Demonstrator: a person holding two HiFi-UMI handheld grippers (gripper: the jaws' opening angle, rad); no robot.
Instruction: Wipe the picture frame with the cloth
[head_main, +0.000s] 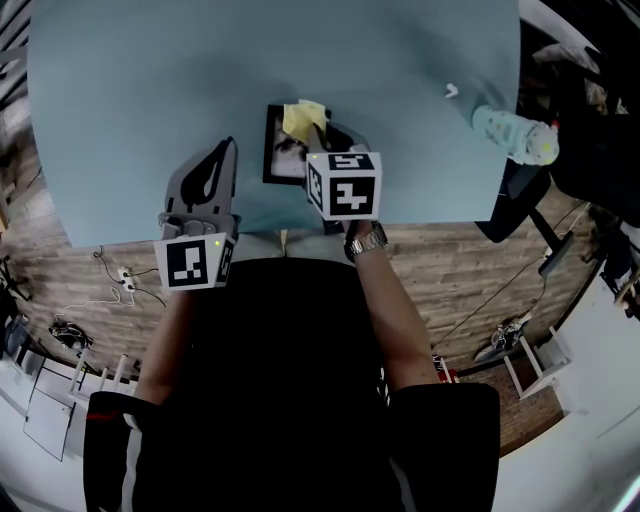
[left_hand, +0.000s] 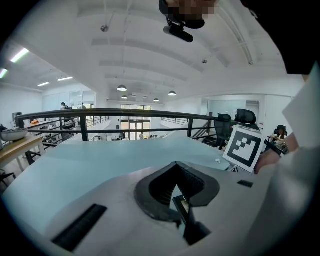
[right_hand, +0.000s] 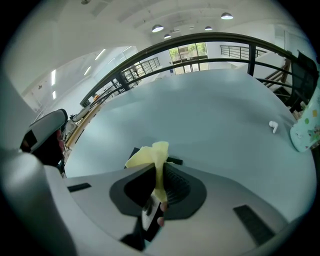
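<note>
A black picture frame (head_main: 279, 152) lies flat on the light blue table (head_main: 150, 90), near its front edge. My right gripper (head_main: 320, 127) hangs over the frame's far right part, shut on a yellow cloth (head_main: 303, 117) that sticks up past its tips. In the right gripper view the cloth (right_hand: 151, 154) is pinched between the jaws, and black bits of the frame (right_hand: 174, 160) show beyond my right gripper (right_hand: 160, 170). My left gripper (head_main: 226, 152) is left of the frame, apart from it, jaws together on nothing (left_hand: 176, 165).
A pale patterned bottle (head_main: 513, 133) lies at the table's right edge, also seen as the bottle (right_hand: 306, 127) in the right gripper view. A small white object (head_main: 451, 91) sits near it. A black office chair (head_main: 515, 205) stands off the table's right corner. A railing (left_hand: 125, 116) runs beyond the far edge.
</note>
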